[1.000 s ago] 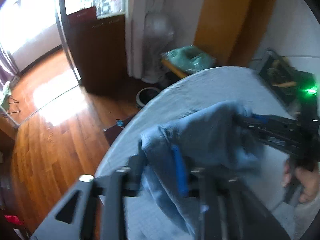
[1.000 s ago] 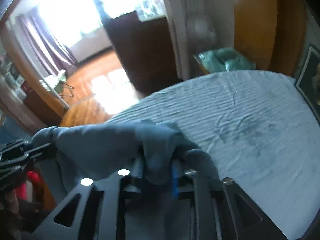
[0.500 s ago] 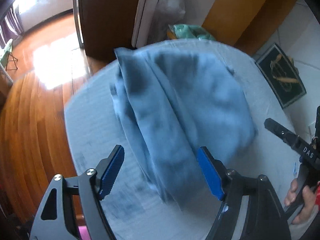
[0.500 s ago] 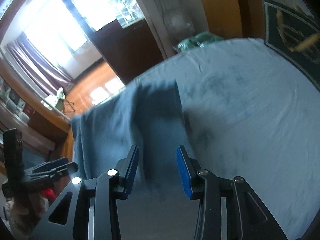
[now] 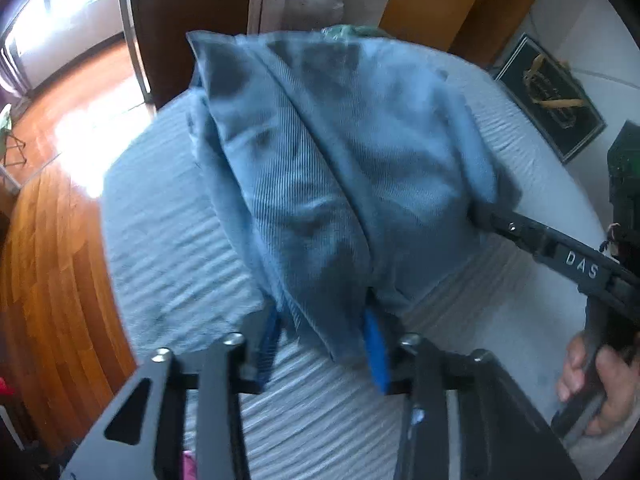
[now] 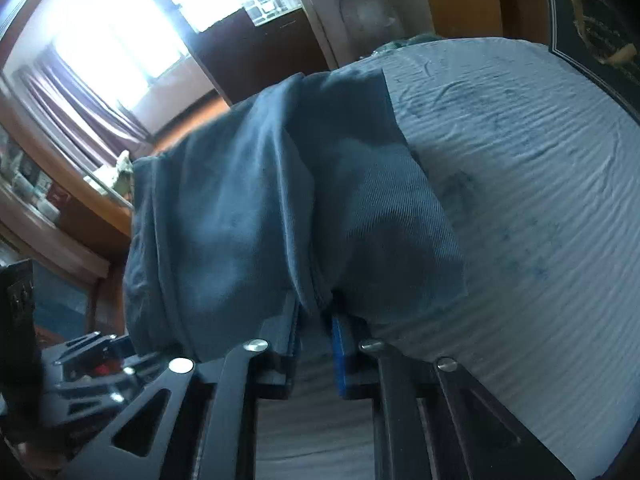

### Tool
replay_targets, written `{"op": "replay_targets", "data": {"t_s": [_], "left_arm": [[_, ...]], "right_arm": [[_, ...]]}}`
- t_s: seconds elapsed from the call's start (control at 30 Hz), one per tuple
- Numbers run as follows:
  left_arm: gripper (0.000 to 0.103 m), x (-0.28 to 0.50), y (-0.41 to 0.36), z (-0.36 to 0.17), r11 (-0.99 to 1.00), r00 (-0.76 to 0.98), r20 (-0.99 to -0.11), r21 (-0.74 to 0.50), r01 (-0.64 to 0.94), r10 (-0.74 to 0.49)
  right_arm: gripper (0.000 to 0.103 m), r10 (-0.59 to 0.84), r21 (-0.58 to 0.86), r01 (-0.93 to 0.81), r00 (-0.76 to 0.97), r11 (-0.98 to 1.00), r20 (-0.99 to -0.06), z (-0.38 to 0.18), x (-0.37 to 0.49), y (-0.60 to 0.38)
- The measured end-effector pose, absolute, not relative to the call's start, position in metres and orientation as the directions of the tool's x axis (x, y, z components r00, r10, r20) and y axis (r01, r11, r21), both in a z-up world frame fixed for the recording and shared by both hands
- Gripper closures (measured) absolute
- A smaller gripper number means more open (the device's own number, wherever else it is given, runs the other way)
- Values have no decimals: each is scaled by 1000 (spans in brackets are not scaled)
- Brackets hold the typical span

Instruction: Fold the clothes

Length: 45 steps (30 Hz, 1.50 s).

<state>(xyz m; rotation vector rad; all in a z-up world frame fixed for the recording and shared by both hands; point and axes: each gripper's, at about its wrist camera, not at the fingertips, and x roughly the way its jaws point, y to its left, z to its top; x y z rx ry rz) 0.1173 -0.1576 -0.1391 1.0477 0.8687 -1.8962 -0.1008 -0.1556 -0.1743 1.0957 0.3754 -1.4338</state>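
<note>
While the left gripper [image 5: 320, 344] pinches the blue twill garment [image 5: 340, 152] at its six-o'clock hem, fabric fills its narrowed jaws. The right gripper [image 6: 316, 344] clamps the same cloth over the grey striped sheet [image 6: 540, 200].

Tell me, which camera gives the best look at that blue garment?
The left wrist view: the garment lies there brightly lit, its folds and ribbed weave clear against the bed, near edge between the left gripper. The right wrist view shows it darker and shadowed, though mostly in frame.
</note>
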Motion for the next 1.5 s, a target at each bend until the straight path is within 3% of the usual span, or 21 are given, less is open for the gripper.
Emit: {"op": "replay_targets", "data": {"t_s": [0.17, 0.3, 0.37, 0.43, 0.6, 0.63, 0.67, 0.73, 0.77, 0.93, 1.03, 1.1, 1.23, 1.37, 1.4, 1.5], "left_arm": [[67, 130, -157, -140, -449, -342, -903, -202, 871, -258], [66, 135, -157, -118, -462, -369, -895, -223, 858, -252], [58, 133, -161, -87, -483, -415, -859, -239, 842, -299], [35, 128, -170, -63, -496, -447, -824, -243, 833, -347], [35, 92, -230, -65, -476, -416, -817, -202, 856, -401], [49, 88, -243, -74, -467, -396, -830, -190, 863, -394], [57, 85, -255, -83, -458, -372, -844, -174, 872, -386], [65, 88, -270, -103, -435, -329, -871, -152, 887, -365], [68, 93, -275, -114, -421, -298, -885, -132, 897, -358], [65, 121, -294, -147, -352, -247, -918, -131, 927, -311], [65, 118, -292, -127, -375, -281, -907, -153, 914, -314], [64, 114, -287, -102, -390, -338, -870, -189, 901, -358], [54, 97, -301, -93, -396, -347, -848, -181, 900, -400], [54, 91, -319, -126, -348, -267, -882, -128, 929, -387], [51, 90, -320, -133, -342, -262, -884, -127, 931, -386], [28, 95, -320, -140, -324, -248, -875, -112, 939, -415]], "right_arm": [[90, -548, 373, 878, 162, -300, -821, -178, -115, -145], [63, -515, 342, 880, 136, -330, -846, -173, -117, -137], [60, -569, 352, 882, 122, -313, -813, -150, -121, -130], [54, -618, 355, 891, 114, -283, -778, -128, -125, -132], [53, -648, 392, 894, 168, -217, -742, -116, -131, -176], [55, -646, 403, 891, 184, -208, -741, -118, -130, -187], [60, -643, 413, 889, 202, -197, -739, -121, -128, -199], [95, -620, 436, 884, 247, -170, -745, -131, -126, -221], [99, -602, 432, 887, 257, -164, -756, -137, -125, -229], [100, -484, 320, 915, 169, -247, -858, -184, -138, -263], [100, -508, 336, 903, 164, -268, -846, -183, -150, -267], [100, -594, 353, 911, 167, -212, -787, -157, -145, -267], [99, -682, 425, 897, 237, -119, -692, -134, -132, -280], [99, -624, 423, 899, 266, -114, -734, -157, -122, -307], [99, -600, 412, 901, 256, -137, -758, -168, -123, -312], [99, -564, 415, 894, 257, -171, -785, -193, -130, -326]]}}
